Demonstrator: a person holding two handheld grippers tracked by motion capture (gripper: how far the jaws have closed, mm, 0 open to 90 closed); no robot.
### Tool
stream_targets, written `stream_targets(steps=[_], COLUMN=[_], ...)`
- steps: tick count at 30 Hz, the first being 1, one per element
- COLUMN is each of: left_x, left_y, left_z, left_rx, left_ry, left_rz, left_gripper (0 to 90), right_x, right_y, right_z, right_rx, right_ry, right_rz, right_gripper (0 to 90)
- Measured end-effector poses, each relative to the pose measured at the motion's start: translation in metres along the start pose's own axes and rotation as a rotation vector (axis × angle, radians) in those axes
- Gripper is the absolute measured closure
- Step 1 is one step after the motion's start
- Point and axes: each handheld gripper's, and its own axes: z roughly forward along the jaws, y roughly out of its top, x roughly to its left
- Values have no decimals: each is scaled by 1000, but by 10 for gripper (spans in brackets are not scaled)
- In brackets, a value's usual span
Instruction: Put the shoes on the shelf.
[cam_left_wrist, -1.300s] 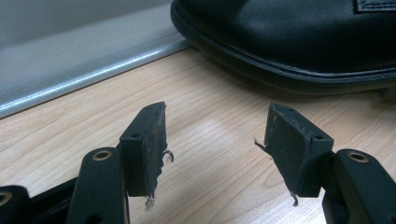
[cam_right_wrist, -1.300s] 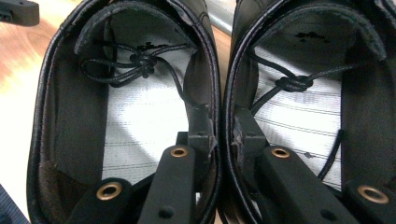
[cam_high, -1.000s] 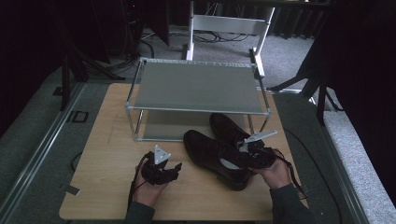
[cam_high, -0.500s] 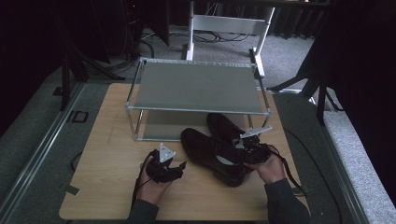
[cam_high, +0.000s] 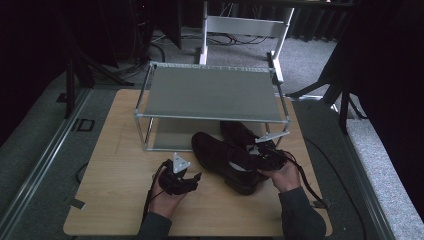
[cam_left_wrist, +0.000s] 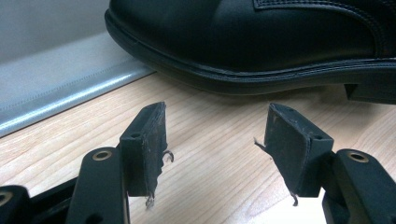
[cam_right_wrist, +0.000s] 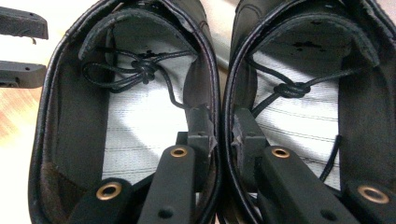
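Two black lace-up shoes lie side by side on the wooden table in front of the rack: the near shoe (cam_high: 225, 160) and the far shoe (cam_high: 239, 134). My right gripper (cam_high: 262, 152) is at their heel ends. In the right gripper view it (cam_right_wrist: 223, 123) is shut on their touching inner walls, one jaw inside the left shoe (cam_right_wrist: 140, 116), the other inside the right shoe (cam_right_wrist: 303, 116). My left gripper (cam_high: 192, 177) rests low on the table, just left of the near shoe's toe. Its jaws (cam_left_wrist: 215, 135) stand open and empty, facing the shoe's side and sole (cam_left_wrist: 261, 42).
A two-tier metal shoe rack (cam_high: 210, 92) stands at the back of the table; its lower shelf edge (cam_left_wrist: 60, 88) is close behind the shoes. Bare wood (cam_high: 115, 160) lies to the left. Cables and a white frame (cam_high: 240, 25) are on the floor beyond.
The pair of shoes and my right hand have shifted slightly left and toward the rack. My left gripper has edged a little closer to the near shoe's toe.
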Motion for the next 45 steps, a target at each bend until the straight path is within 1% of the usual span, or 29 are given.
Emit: stream_targets(steps=[4, 5, 9, 12, 15, 17, 18, 21, 25, 28, 31, 33, 34, 39, 43, 45], left_x=[-1, -2, -3, -3, -2, -4, -5, -10, -15, -20, -26, -30, -31, -38, -47, -52], left_y=[2, 2, 5, 9, 14, 19, 20, 25, 31, 34, 35, 36, 36, 34, 33, 32], left_z=[3, 4, 6, 10, 15, 20, 21, 26, 30, 30, 30, 30, 30, 34, 37, 39], left_rx=[-3, -15, -30, -39, -41, -37, -40, -38, -36, -33, -28, -22, -16, 10, 27, 41], left_ry=[-4, 8, 21, 25, 10, 5, 0, -5, -4, -11, -28, -42, -43, -52, -68, -74], left_rz=[6, 7, 2, -4, -14, -6, -8, 5, 15, 23, 28, 33, 42, 46, 61, 68], left_gripper=[425, 445, 520, 606, 694, 749, 809, 889, 900, 900, 900, 900, 900, 900, 900, 900], right_x=[-1, -2, -2, -3, -3, -2, 0, 0, 3, 3, 4, 3, 3, 3, 3, 3], right_y=[1, 2, 3, 5, 6, 8, 9, 12, 16, 19, 20, 22, 23, 27, 28, 29], right_z=[2, 3, 5, 7, 10, 12, 14, 16, 17, 19, 22, 24, 25, 31, 36, 37], right_rx=[0, 2, -4, -12, -18, -20, -26, -30, -45, -54, -64, -64, -67, -74, -95, -111], right_ry=[-6, -6, -11, -13, -21, -36, -55, -68, -91, -87, -100, -103, -105, -117, -125, -133], right_rz=[7, 12, 24, 33, 40, 36, 31, 37, 33, 38, 34, 39, 46, 61, 77, 98], right_gripper=[802, 802, 802, 802, 803, 804, 804, 804, 803, 803, 803, 803, 803, 803, 803, 803])
